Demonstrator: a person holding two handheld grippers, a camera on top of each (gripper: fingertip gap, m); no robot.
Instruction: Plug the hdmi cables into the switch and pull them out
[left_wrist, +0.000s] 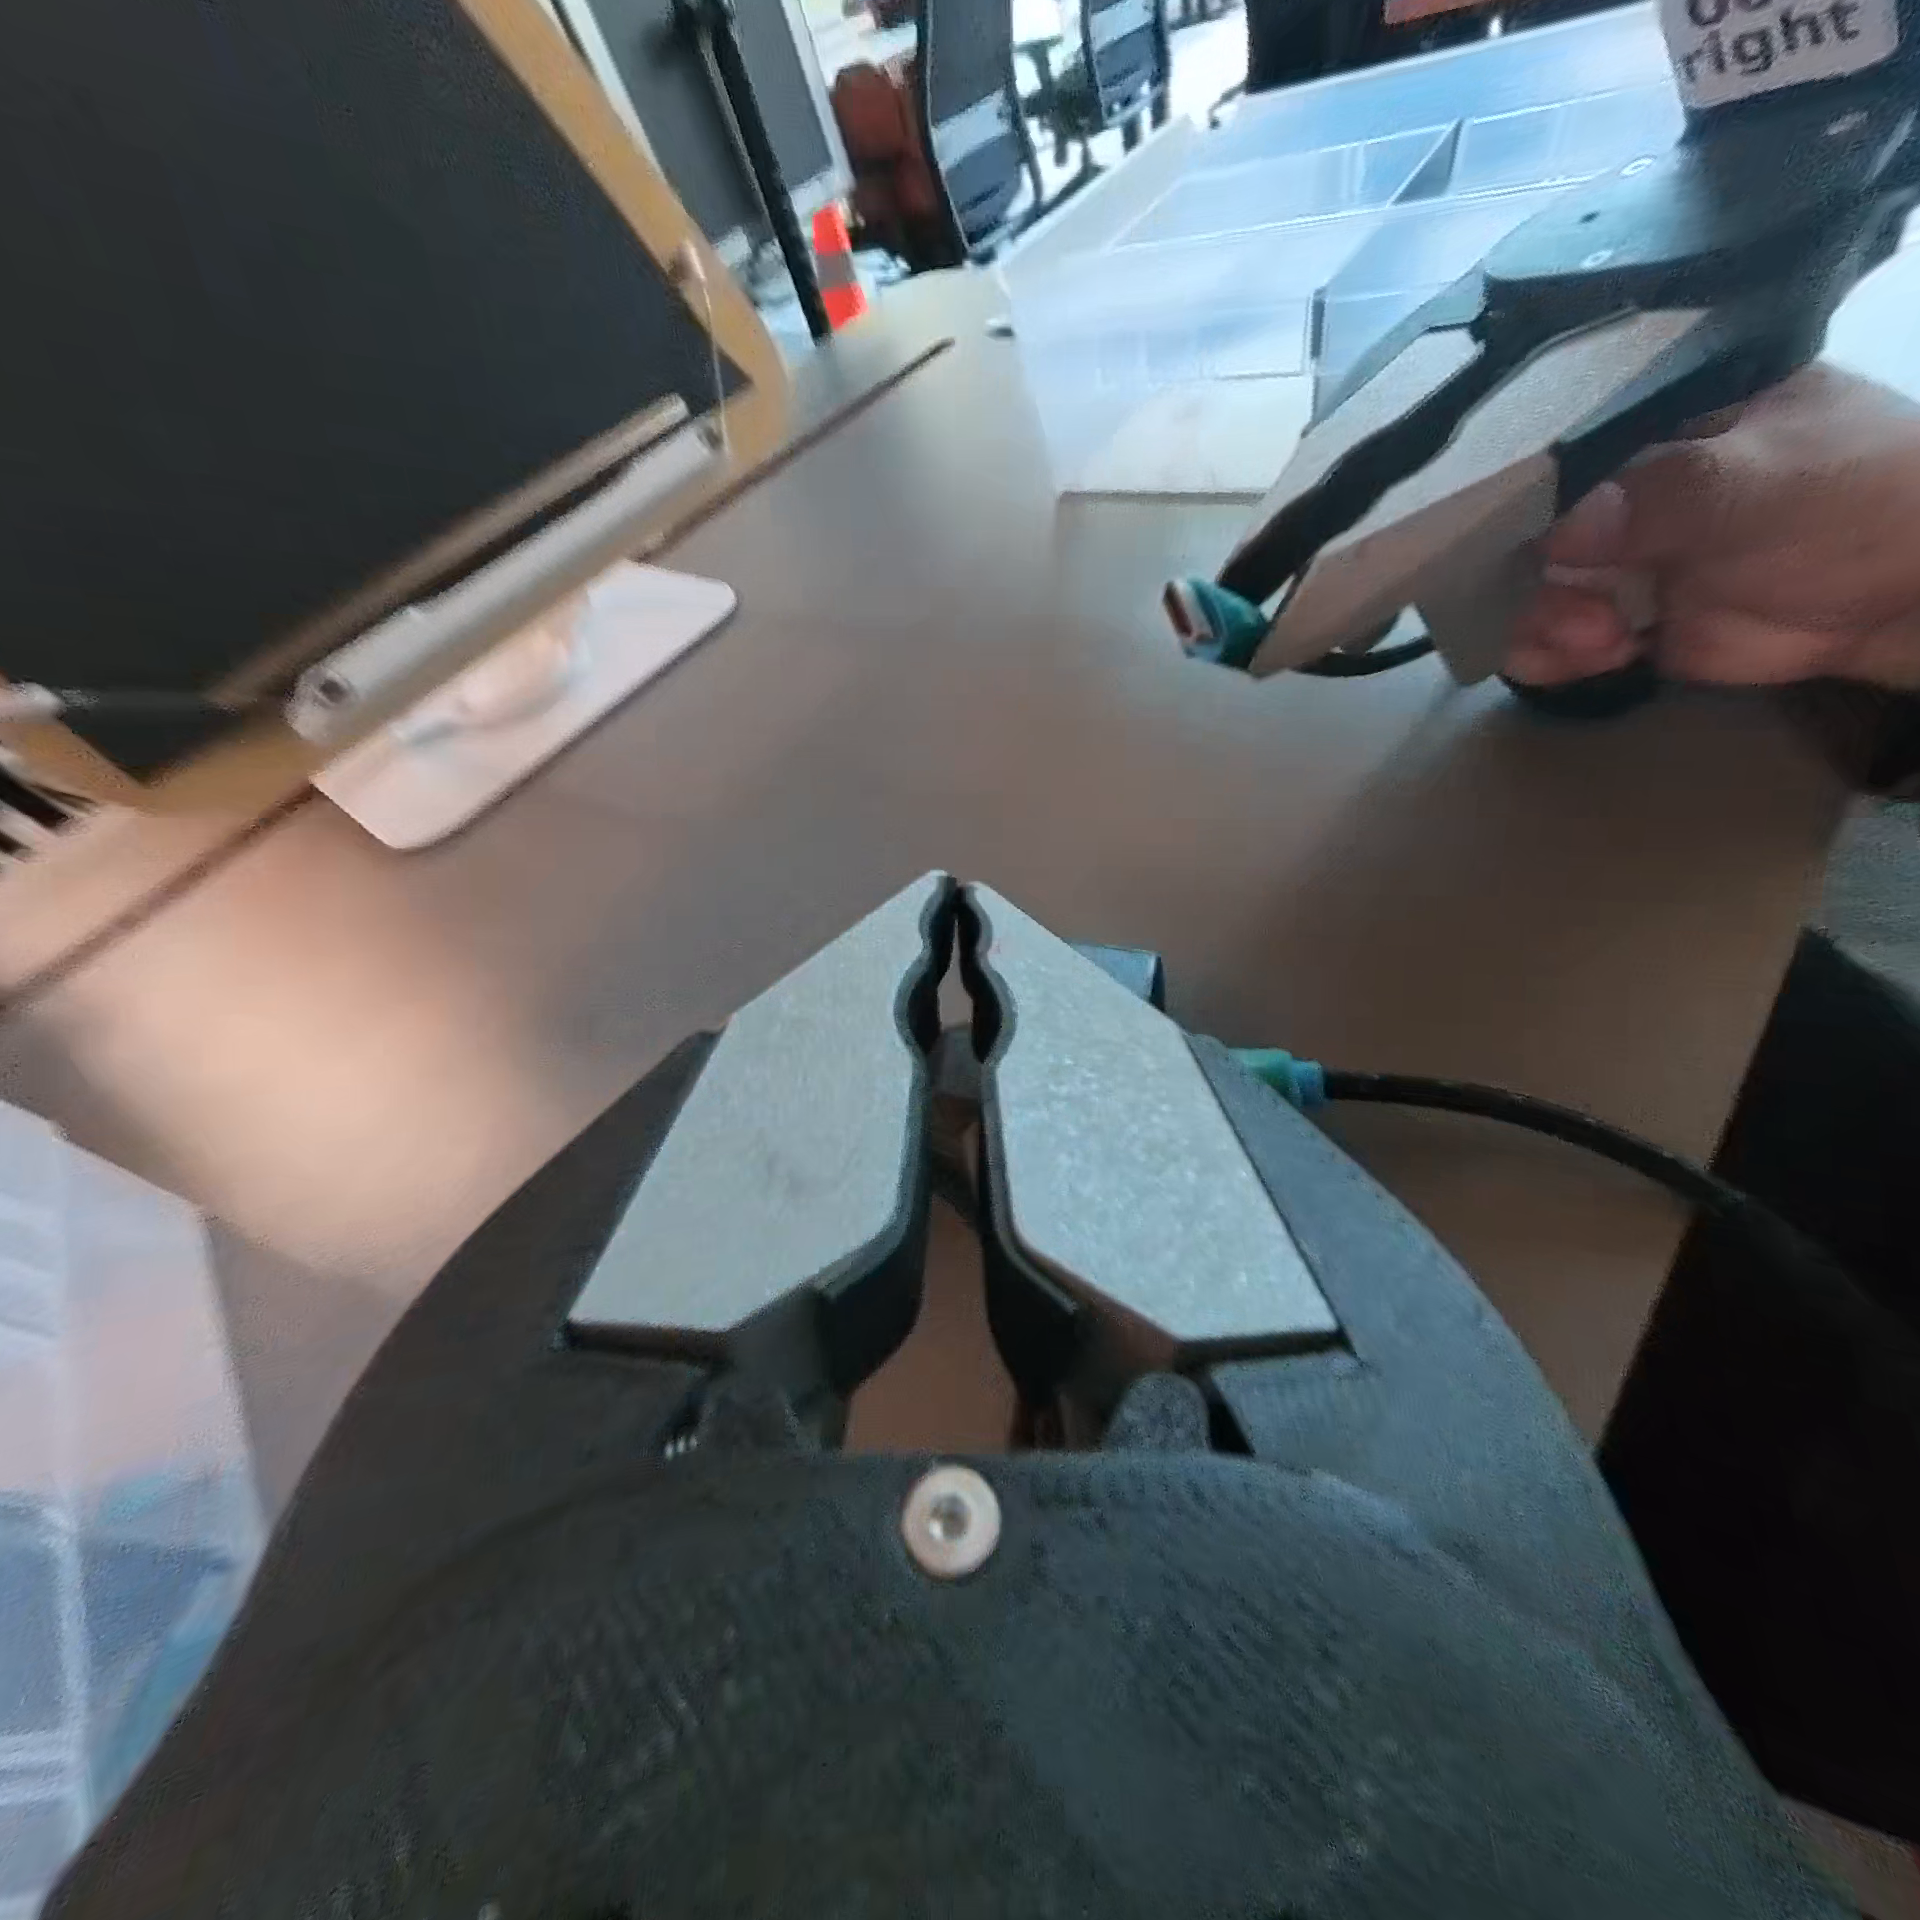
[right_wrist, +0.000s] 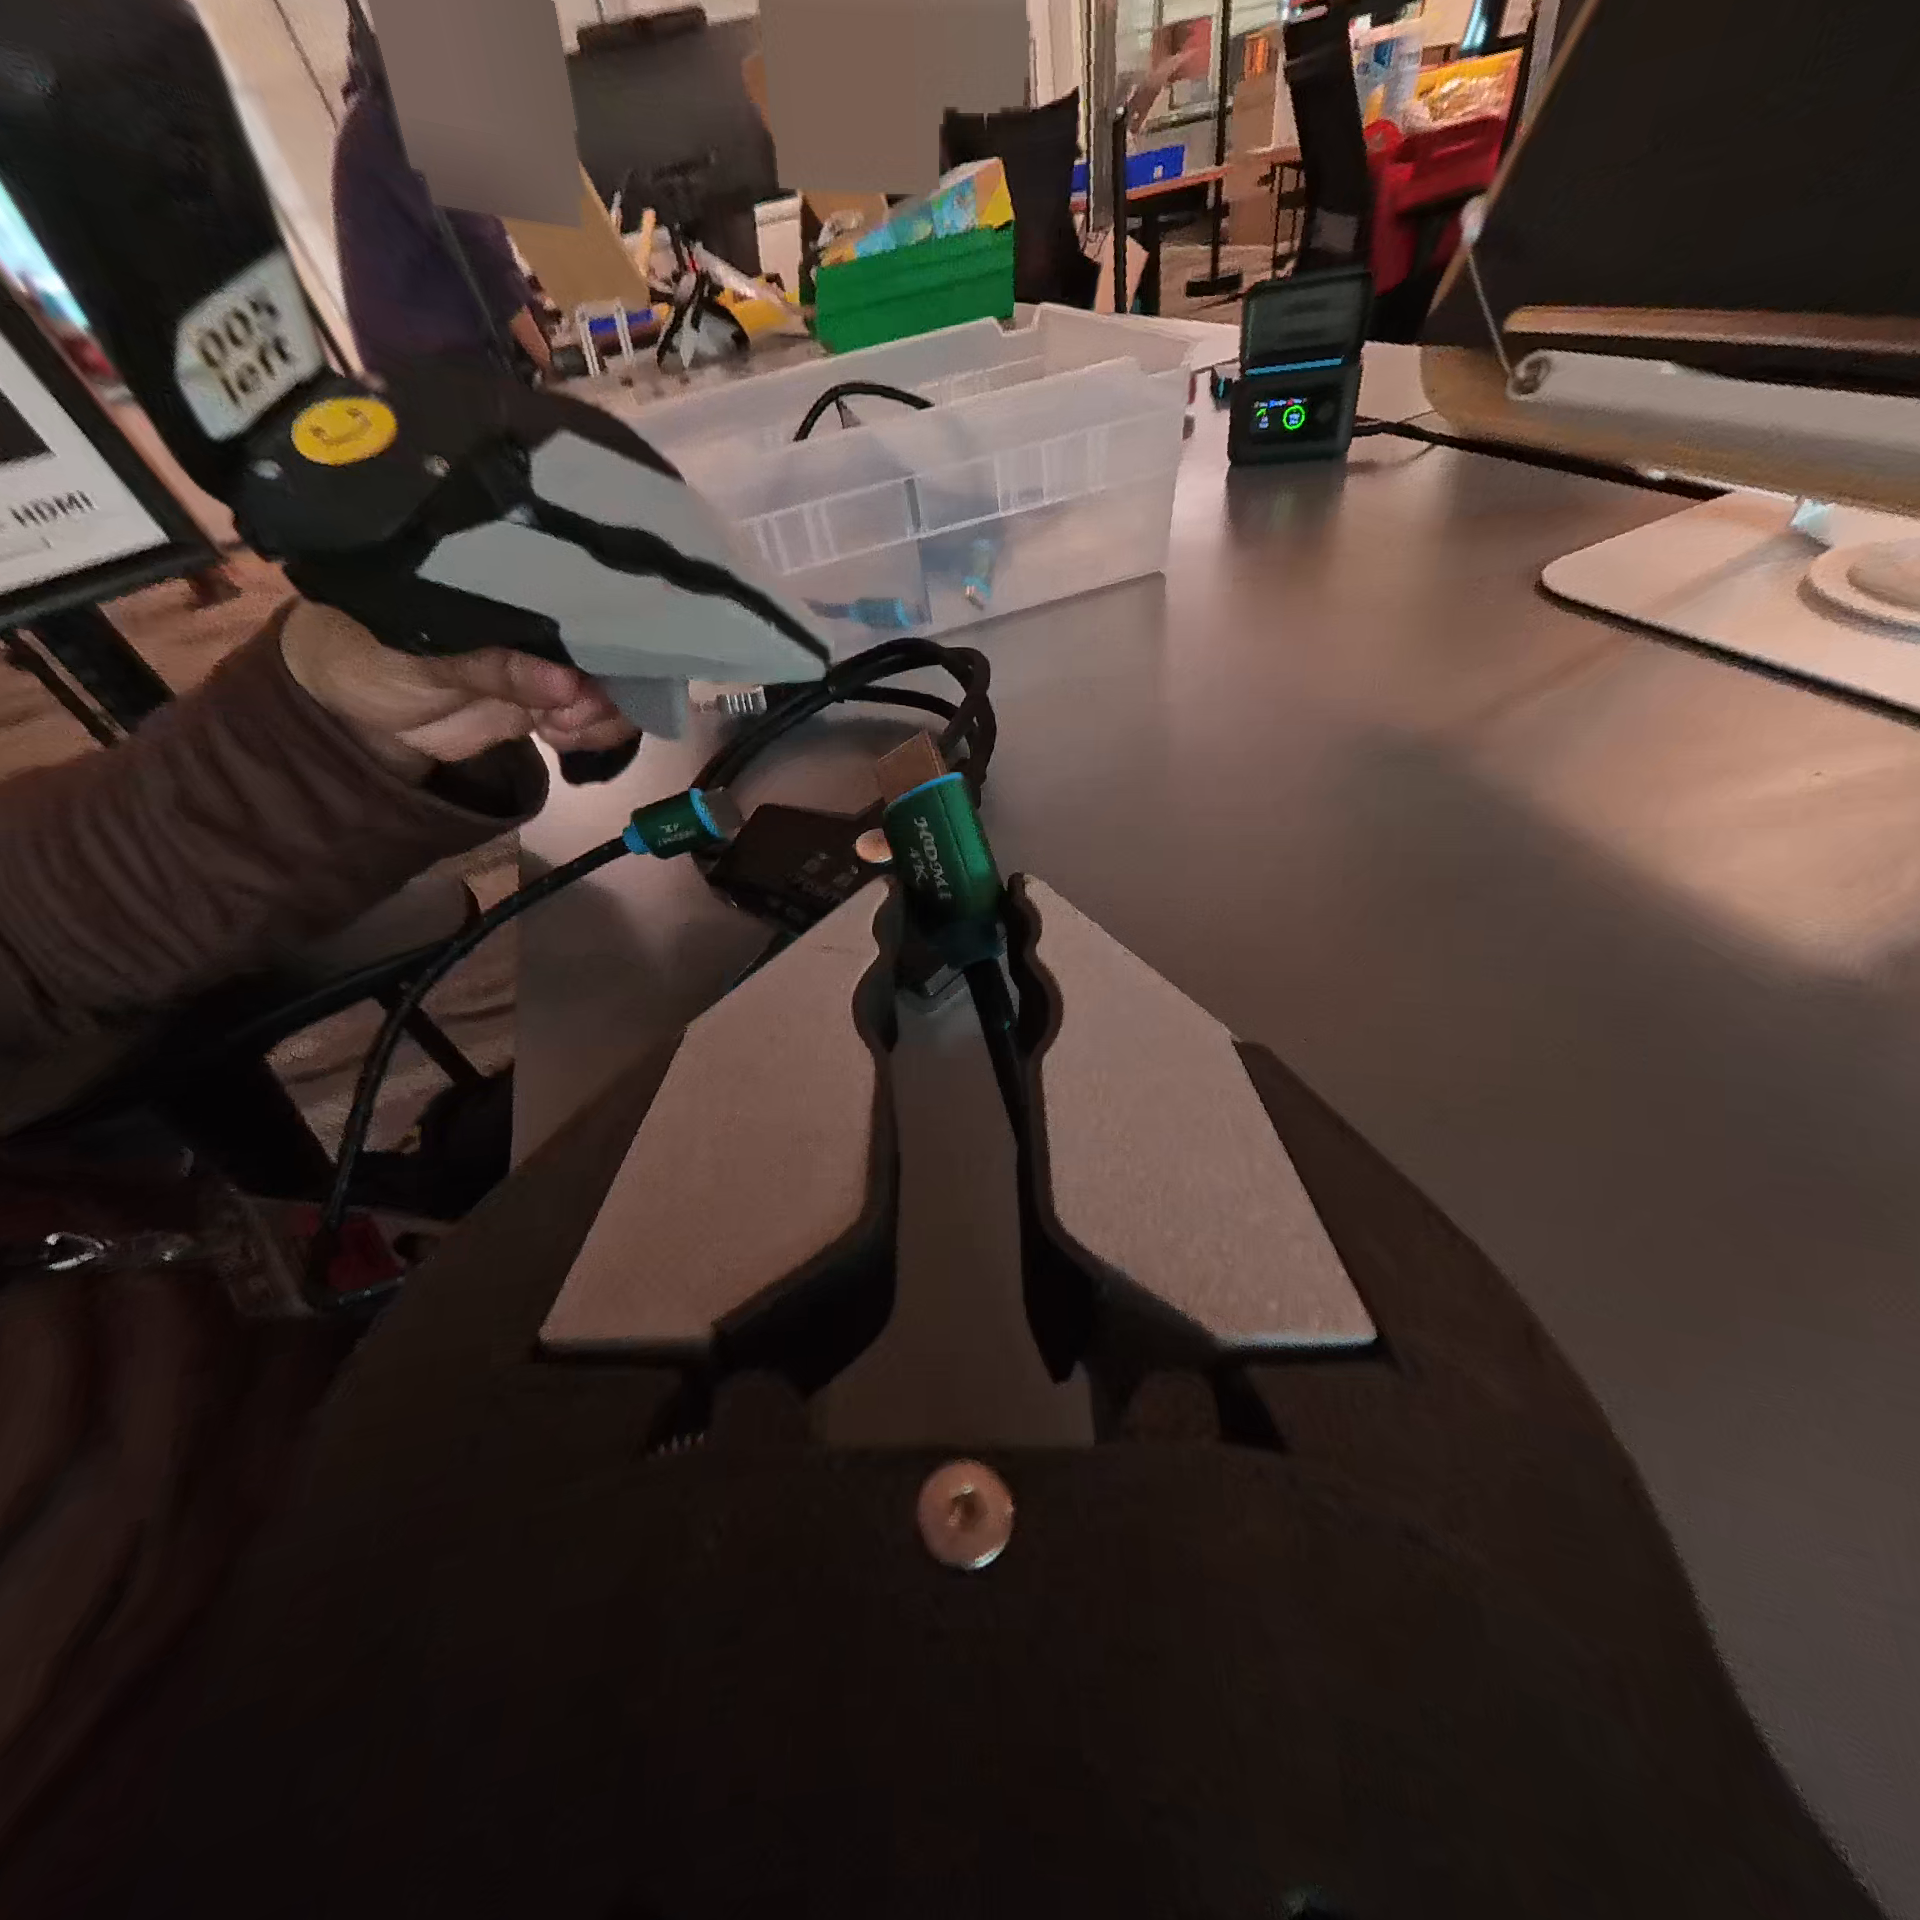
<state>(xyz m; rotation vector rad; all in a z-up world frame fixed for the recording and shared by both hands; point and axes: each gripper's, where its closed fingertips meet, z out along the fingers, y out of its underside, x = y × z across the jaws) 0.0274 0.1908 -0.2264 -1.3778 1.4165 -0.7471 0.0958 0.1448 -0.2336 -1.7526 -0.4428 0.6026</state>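
A: Nearest first, right wrist view. What's the right gripper (right_wrist: 951, 914) got?

B: Green metal HDMI plug w/ blue end rings (right_wrist: 935, 862), pinched between the two grey fingertips near its cable end. Jaws only a little apart, just the plug's width. Gold connector tip points up and away, clear of the switch. Its black braided cable (right_wrist: 1003, 1029) runs back between the fingers.

A: And the switch?

B: Small flat black HDMI switch box (right_wrist: 800, 862) lies on the dark brown tabletop (right_wrist: 1351, 935), just beyond and left of the right fingertips. A second green HDMI plug w/ blue rings (right_wrist: 675, 821) sits at its left end; looks plugged in, but blur, can't swear to it.

A: Left gripper (left_wrist: 954, 894)?

B: Jaws closed, tips together, nothing between them. It's above the switch, a hand (right_wrist: 488, 691) round its grip.

A: Farther off?

B: Black cable loops (right_wrist: 925, 675) past the switch, then a clear plastic compartment bin (right_wrist: 1039, 468) w/ more cables inside. Right of it a small black device w/ lit screen (right_wrist: 1294, 395). Far right, a monitor's silver foot (right_wrist: 1714, 582).
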